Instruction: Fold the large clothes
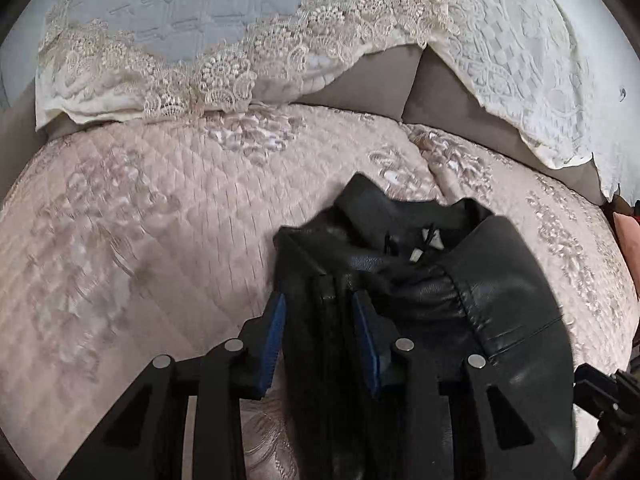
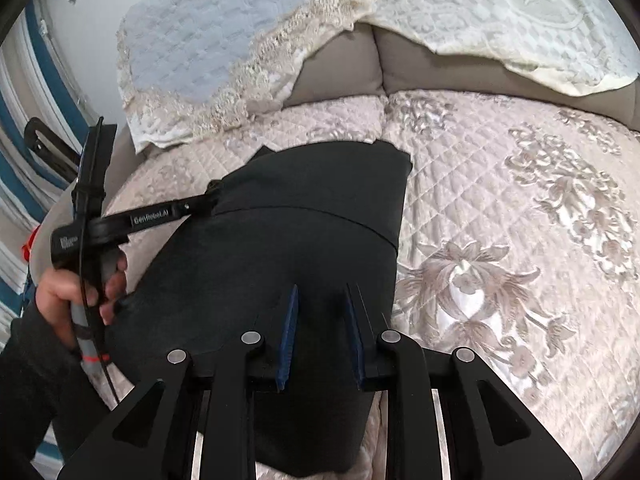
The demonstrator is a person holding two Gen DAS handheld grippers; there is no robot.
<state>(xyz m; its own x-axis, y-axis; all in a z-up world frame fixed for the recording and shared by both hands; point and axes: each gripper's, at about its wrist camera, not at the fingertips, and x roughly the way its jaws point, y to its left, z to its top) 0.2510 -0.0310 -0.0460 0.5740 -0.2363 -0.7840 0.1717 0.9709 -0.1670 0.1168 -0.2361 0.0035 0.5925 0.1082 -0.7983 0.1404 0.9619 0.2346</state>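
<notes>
Left wrist | left gripper (image 1: pixel 318 300) fingers (image 1: pixel 276 328) clamp black jacket (image 1: pixel 492 280) (leather) | right gripper (image 2: pixel 322 300) likewise

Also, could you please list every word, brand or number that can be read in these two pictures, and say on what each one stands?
"GenRobot.AI": white print on the black arm of the left tongs, seen in the right wrist view.
White mark on that device's grip block: too small and blurred to read.
White tags inside the black jacket collar: no print readable.

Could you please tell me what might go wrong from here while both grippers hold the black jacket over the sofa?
The left gripper pinches a thick bunch of the black jacket; smooth leather could slip out. The right gripper grips a plain panel, so layers may fold unevenly. The quilted cover might drag along.
</notes>
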